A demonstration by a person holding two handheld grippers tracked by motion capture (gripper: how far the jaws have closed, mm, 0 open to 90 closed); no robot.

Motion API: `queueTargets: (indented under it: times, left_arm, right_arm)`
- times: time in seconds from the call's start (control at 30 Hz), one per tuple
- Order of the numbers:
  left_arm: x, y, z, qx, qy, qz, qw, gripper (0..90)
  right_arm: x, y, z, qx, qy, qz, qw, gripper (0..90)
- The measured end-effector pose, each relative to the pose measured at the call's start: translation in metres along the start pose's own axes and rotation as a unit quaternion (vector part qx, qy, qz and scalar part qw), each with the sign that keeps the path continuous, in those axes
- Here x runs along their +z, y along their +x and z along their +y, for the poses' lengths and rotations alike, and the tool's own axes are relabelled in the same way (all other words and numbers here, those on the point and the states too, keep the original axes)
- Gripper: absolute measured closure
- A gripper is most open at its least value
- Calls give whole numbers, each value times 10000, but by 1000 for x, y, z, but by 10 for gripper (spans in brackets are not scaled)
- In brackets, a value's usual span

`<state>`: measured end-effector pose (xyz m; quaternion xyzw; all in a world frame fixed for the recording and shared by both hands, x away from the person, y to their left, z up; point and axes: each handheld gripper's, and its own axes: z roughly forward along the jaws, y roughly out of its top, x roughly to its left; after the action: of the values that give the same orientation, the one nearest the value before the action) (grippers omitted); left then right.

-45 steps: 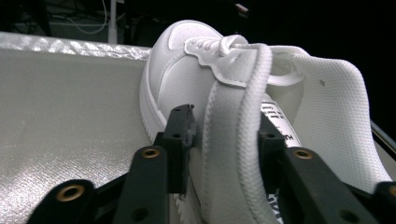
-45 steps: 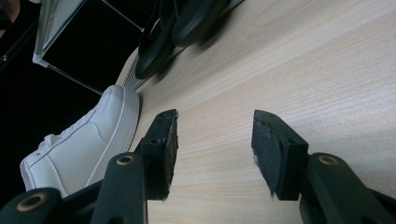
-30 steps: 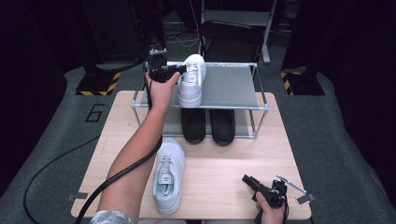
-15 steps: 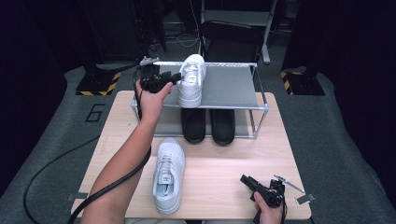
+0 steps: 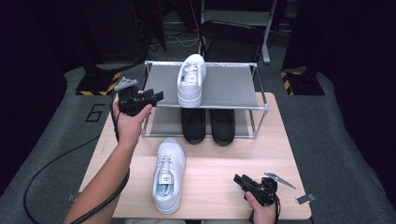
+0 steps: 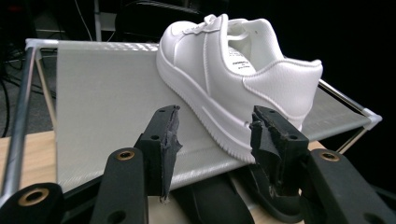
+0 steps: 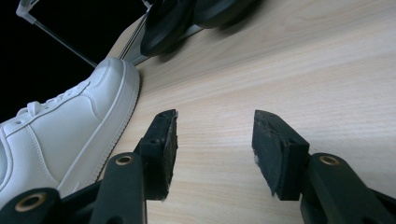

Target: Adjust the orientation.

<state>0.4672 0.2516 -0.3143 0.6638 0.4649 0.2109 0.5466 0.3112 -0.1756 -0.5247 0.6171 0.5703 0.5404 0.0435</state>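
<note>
The wooden tabletop (image 5: 224, 163) carries everything here. Along its far edge stands a two-level metal shoe rack (image 5: 229, 86) with grey shelves. On the rack's top shelf, left of the middle, sits a white sneaker (image 5: 191, 80), upright on its sole with its heel at the shelf's front edge and its toe toward the far edge. A second white sneaker (image 5: 168, 173) lies on the bare tabletop near the front edge, left of centre, heel toward the person. A pair of black shoes (image 5: 208, 123) rests on the lower shelf, right under the upper sneaker, toes poking out onto the tabletop.

The left gripper (image 5: 154, 97) is held in the air off the rack's front left corner, level with the top shelf and pointing across at the sneaker up there. Its jaws stand well apart with nothing between them; in the left gripper view the heel and sidewall of that sneaker (image 6: 233, 74) sit just beyond the tips, not touching. The right gripper (image 5: 239, 179) sits low near the front right corner of the tabletop, jaws spread wide and empty, aimed across the wood toward the lower sneaker (image 7: 60, 126), well apart from it.
</note>
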Motion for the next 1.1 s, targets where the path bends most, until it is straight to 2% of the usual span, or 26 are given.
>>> queueTargets:
  times: [0.1, 0.27, 0.3, 0.33, 0.37, 0.43, 0.6, 0.63, 0.67, 0.77, 0.9, 1.1]
  left_arm:
    - [-10, 4, -9, 15, -30, -28, 10000, 518]
    - [-23, 6, -31, 7, 3, -35, 10000, 521]
    - [-25, 7, -35, -12, -8, -46, 10000, 521]
    - [-27, 8, -40, -12, 6, -59, 10000, 521]
    - [-29, 9, -45, -7, 36, -76, 10000, 524]
    - [-31, 10, -54, -86, 46, -106, 9999, 528]
    - [-41, 12, -77, -126, 62, -161, 9998, 538]
    - [-43, 13, -81, -157, 54, -161, 9997, 538]
    - [-45, 13, -85, -152, 67, -158, 9997, 538]
    - [-50, 14, -96, -184, 87, -137, 9997, 537]
    - [-57, 13, -108, -179, 61, -153, 9997, 536]
    - [-68, 17, -125, -171, 126, -19, 9998, 538]
  right_arm:
    - [6, 6, 1, -167, 53, 23, 9998, 503]
    - [12, 16, 1, -221, 170, 65, 9996, 504]
    - [13, 18, 2, -319, 165, 59, 9993, 504]
    - [13, 20, 1, -269, 186, 75, 9994, 505]
    - [14, 20, 2, -412, 160, 66, 9990, 505]
    - [15, 25, 1, -396, 181, 88, 9990, 505]
    - [22, 35, -1, -570, 161, 217, 9980, 505]
    - [24, 39, -2, -557, 211, 226, 9980, 504]
    - [27, 40, -2, -696, 210, 230, 9971, 503]
    - [32, 45, -4, -779, 281, 235, 9963, 502]
    - [38, 51, -4, -813, 303, 313, 9957, 500]
    - [46, 60, -5, -897, 391, 413, 9943, 498]
